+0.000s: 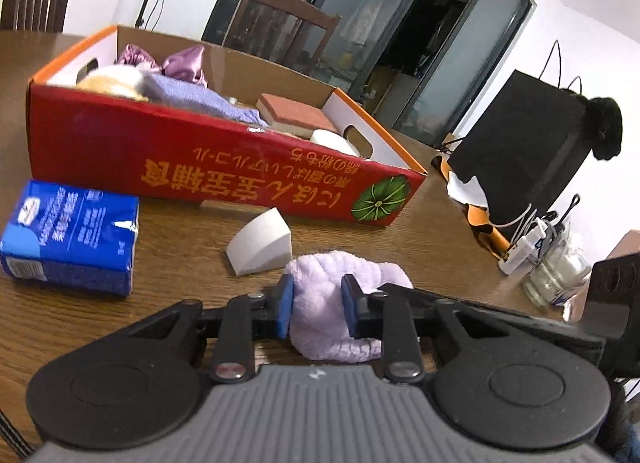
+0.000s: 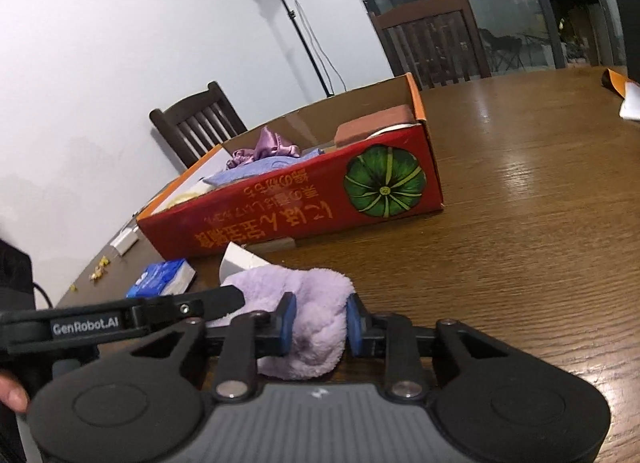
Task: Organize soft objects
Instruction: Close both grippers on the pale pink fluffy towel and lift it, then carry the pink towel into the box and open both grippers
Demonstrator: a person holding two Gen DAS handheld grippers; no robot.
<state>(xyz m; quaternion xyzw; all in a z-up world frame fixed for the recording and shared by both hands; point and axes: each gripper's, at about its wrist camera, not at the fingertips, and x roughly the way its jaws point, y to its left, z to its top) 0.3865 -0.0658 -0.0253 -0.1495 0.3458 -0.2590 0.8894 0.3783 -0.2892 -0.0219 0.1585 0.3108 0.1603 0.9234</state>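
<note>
Both the left hand-held gripper [image 1: 317, 305] and the right hand-held gripper [image 2: 321, 323] are pinching a lilac fleece cloth [image 1: 332, 303] lying on the counter [image 2: 540, 223]. The red box [image 1: 224, 167] is already holding several soft items; a white sponge wedge [image 1: 262, 241] and tissue pack [image 1: 72, 235] are waiting outside.

Your stock, by material and finish:
- Lilac towel [image 1: 328, 303]: fluffy terry cloth, matt.
- Table [image 2: 540, 223]: dark wood, visible grain, glossy where light strikes it.
- Red box [image 1: 208, 167]: printed card, slight sheen outside; raw brown cardboard on the inner back wall.
- White wedge [image 1: 262, 243]: matt, smooth, looks like foam.
- Blue tissue pack [image 1: 72, 235]: shiny plastic film.
- Purple pouch [image 1: 186, 65]: glossy satin-like cloth.
- Your left gripper [image 1: 318, 305]: matt black plastic, blue pads, metal pivot screws.
</note>
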